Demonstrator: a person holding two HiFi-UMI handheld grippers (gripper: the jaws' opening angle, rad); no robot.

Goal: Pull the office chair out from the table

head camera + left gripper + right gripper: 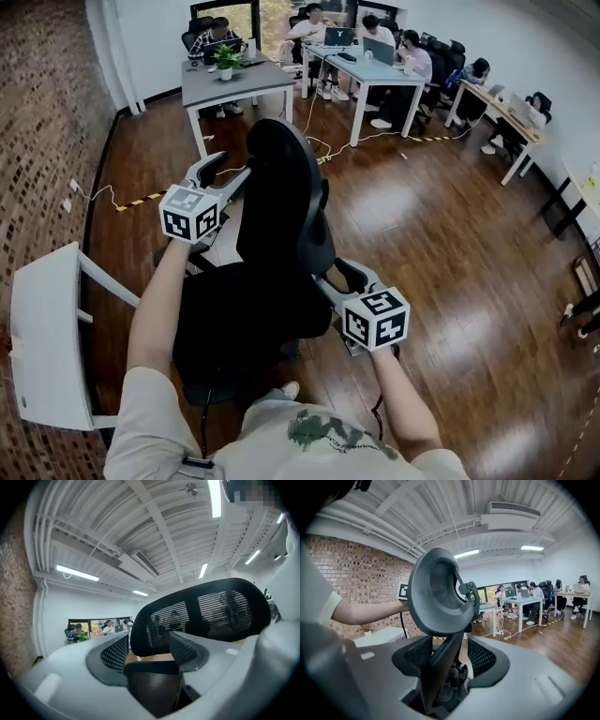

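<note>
While upright, office chair (281, 206) toward table (42, 337)

Your left gripper (214, 169) sits left of the chair (281, 234), your right gripper (350, 276) right of it. A table (45, 328) stands further left, a desk (234, 82) beyond.

Two claws — a left claw (225, 178), a right claw (336, 281) — one nearby office chair (281, 216), one white table (47, 328).

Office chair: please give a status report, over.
Left gripper shut on office chair backrest edge. Right gripper straddling backrest frame, grip unconfirmed. Chair stands beside white table. Floor cable beyond chair, left.
</note>
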